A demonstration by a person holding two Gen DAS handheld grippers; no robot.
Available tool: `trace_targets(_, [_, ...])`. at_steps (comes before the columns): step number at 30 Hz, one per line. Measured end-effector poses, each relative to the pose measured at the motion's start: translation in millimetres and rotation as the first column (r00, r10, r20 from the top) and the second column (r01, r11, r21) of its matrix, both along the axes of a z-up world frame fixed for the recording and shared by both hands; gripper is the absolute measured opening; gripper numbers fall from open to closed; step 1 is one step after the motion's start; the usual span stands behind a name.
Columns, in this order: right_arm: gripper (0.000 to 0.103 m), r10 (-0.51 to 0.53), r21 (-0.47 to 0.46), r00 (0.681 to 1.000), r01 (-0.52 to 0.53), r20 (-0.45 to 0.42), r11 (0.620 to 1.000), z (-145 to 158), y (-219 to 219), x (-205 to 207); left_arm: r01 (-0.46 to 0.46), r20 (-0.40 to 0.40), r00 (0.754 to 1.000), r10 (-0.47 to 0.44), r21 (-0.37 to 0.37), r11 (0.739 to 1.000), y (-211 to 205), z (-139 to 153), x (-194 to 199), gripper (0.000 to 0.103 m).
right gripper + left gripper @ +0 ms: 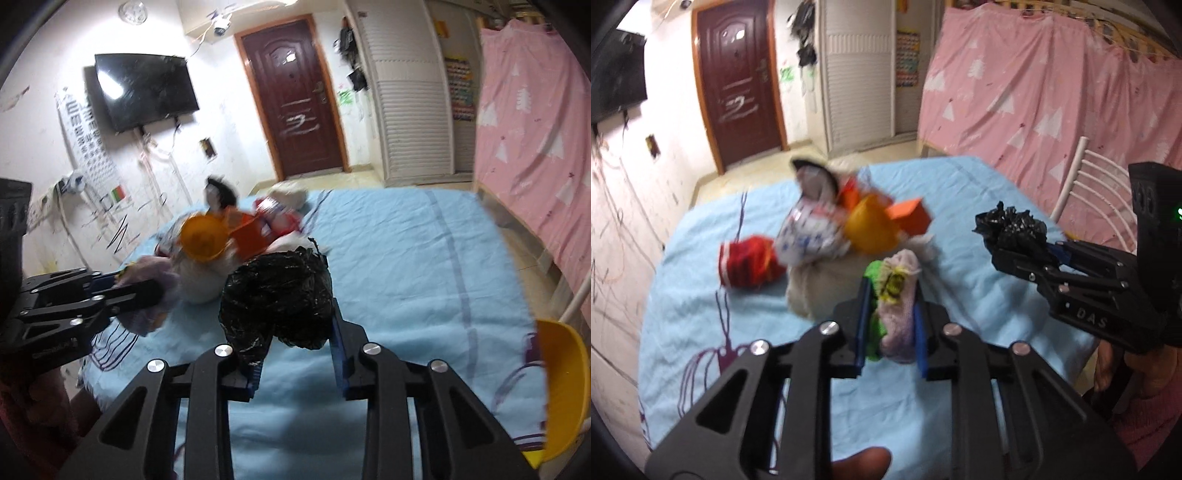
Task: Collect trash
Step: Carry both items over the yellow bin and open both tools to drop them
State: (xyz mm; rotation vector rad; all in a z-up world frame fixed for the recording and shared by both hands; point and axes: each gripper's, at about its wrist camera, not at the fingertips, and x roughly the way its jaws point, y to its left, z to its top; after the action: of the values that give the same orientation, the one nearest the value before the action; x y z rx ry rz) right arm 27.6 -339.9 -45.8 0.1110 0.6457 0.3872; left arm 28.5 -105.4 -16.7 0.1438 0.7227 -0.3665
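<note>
Two hand-held grippers are clamped on trash above the blue-sheeted surface [960, 184]: the left hand-held gripper [891, 325] on one pale knitted wad [899, 291], the right hand-held gripper [295, 354] on one crumpled black plastic bag [277, 291]. One litter heap [842, 229] lies beyond.

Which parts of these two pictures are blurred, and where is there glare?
Left wrist view: the trash pile is motion-blurred; the left gripper looks sharper. Right wrist view: the orange cup is smeared, and the television shows a bright reflection. Both views bend at the edges.
</note>
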Motion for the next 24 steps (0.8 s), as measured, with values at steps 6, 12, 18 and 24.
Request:
trace_targets(6, [0.024,-0.144,0.013,0.988,0.144,0.06,0.99,20,-56,-5,0.123,0.01,0.992,-0.123,-0.022,0.992,-37,26,5,0.019])
trace_targets(12, [0.025,-0.321,0.028,0.943,0.32,0.085,0.947,26,-127,-18,0.263,0.012,0.965,-0.262,-0.042,0.964,-99,45,14,0.019])
trace_targets(18, [0.025,-0.45,0.04,0.891,0.448,0.053,0.893,14,-188,-22,0.379,-0.032,0.924,-0.381,-0.06,0.924,-173,51,22,0.019])
trace_targets(24, [0.025,-0.506,0.026,0.862,0.506,-0.017,0.862,-12,-224,-18,0.444,-0.145,0.883,-0.446,-0.049,0.895,-248,36,41,0.019])
